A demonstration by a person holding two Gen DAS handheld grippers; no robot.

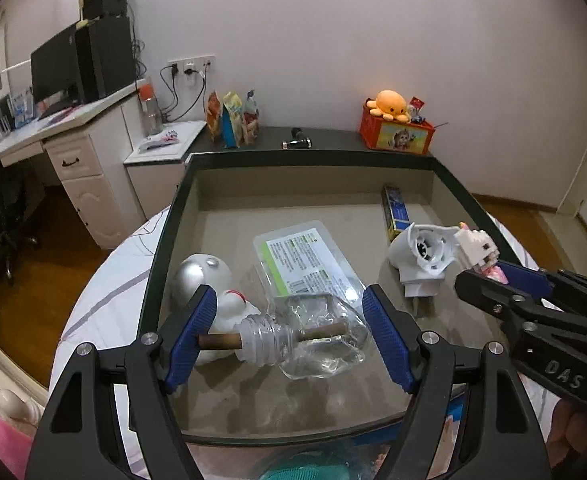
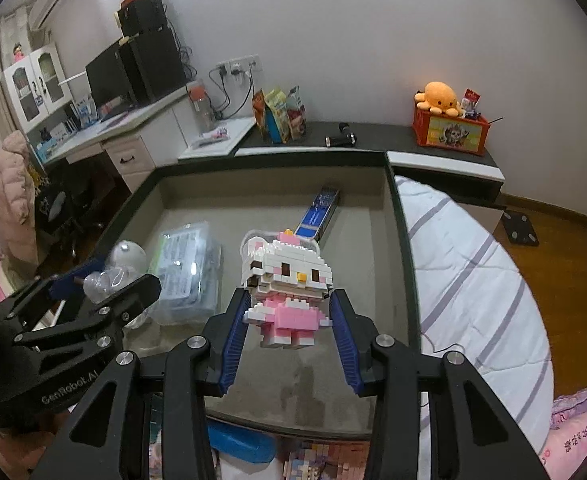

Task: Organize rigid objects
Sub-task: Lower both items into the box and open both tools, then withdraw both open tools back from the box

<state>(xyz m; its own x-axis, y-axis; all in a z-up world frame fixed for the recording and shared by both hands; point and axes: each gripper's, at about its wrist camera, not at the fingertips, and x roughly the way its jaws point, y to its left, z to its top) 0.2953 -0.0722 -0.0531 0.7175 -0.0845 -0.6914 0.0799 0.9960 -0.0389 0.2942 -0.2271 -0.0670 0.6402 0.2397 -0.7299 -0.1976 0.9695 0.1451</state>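
In the left wrist view my left gripper (image 1: 289, 316) is shut lengthwise on a clear plastic bottle (image 1: 317, 340) with a brown stick through its neck, hanging over a dark-rimmed tray (image 1: 309, 156). My right gripper (image 2: 289, 304) is shut on a brick-built cat figure (image 2: 285, 276) with a white head and pink dress, also above the tray (image 2: 405, 240). On the tray floor lie a silver-and-white toy figure (image 1: 209, 276), a clear lidded box with a green label (image 1: 301, 256), a white plug-in device (image 1: 421, 256) and a long blue-and-gold box (image 1: 393, 212). The two grippers hang side by side.
The tray rests on a bed with a striped sheet (image 2: 473, 280). Behind it a dark shelf (image 1: 333, 138) carries snack bags (image 1: 233, 120), a small black object (image 1: 297, 142) and an orange box with an octopus plush (image 1: 397, 128). A white desk with a monitor (image 1: 81, 64) stands at the left.
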